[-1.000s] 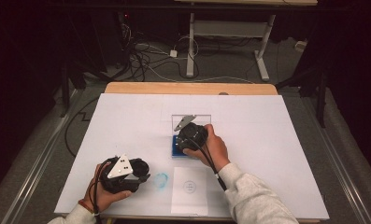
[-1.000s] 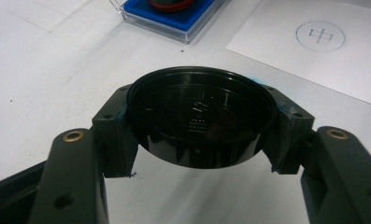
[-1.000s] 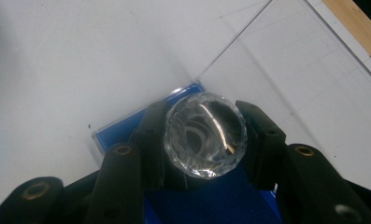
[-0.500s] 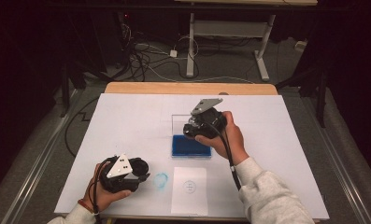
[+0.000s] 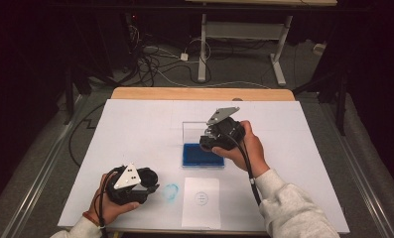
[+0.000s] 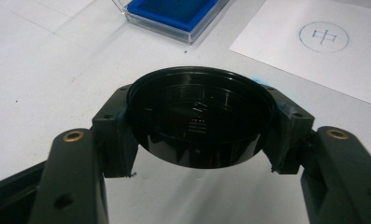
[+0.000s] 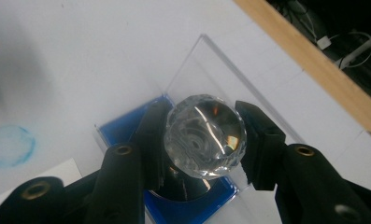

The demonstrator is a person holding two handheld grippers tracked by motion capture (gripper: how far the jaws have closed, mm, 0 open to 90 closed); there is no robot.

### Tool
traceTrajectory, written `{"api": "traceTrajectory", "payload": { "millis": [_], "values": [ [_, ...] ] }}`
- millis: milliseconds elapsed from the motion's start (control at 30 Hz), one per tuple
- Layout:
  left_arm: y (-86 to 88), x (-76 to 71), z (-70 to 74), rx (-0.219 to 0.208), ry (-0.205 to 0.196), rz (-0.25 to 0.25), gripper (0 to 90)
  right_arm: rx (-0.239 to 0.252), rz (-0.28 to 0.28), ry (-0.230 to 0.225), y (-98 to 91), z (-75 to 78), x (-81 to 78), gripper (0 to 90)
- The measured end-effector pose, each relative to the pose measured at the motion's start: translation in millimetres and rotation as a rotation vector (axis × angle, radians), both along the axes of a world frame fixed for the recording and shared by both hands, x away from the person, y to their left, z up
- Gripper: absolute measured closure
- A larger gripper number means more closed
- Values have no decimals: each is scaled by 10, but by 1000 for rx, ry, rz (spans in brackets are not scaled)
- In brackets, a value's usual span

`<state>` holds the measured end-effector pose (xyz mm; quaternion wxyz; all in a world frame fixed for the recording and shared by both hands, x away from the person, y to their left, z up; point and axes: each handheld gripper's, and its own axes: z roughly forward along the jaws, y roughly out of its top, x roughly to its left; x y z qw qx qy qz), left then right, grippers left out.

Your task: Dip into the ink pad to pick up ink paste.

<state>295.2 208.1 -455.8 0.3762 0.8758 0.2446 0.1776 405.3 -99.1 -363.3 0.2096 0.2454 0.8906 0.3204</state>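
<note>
The right gripper (image 7: 204, 140) clamps a faceted glass knob (image 7: 205, 136), perhaps a stamp; the left gripper (image 6: 199, 135) clamps a black lid (image 6: 199, 122), both indistinct from above.

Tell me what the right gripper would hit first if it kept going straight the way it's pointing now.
Probably the blue ink pad in its clear case: the right gripper, clamped on a crystal-topped stamp, points down at it, though the gap is hard to judge.

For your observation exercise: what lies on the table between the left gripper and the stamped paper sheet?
A smudged blue ink ring on the white table, seen in the high view.
</note>
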Motion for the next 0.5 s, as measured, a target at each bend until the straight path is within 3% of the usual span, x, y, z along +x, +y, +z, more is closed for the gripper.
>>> {"api": "traceTrajectory", "payload": {
  "millis": [267, 500],
  "values": [
    [6, 2, -6, 3, 1, 0, 365, -30, -25, 66, -44, -369, 87, 574],
    [1, 7, -12, 7, 3, 1, 365, -40, -36, 89, -81, -515, 117, 574]
  ]
}}
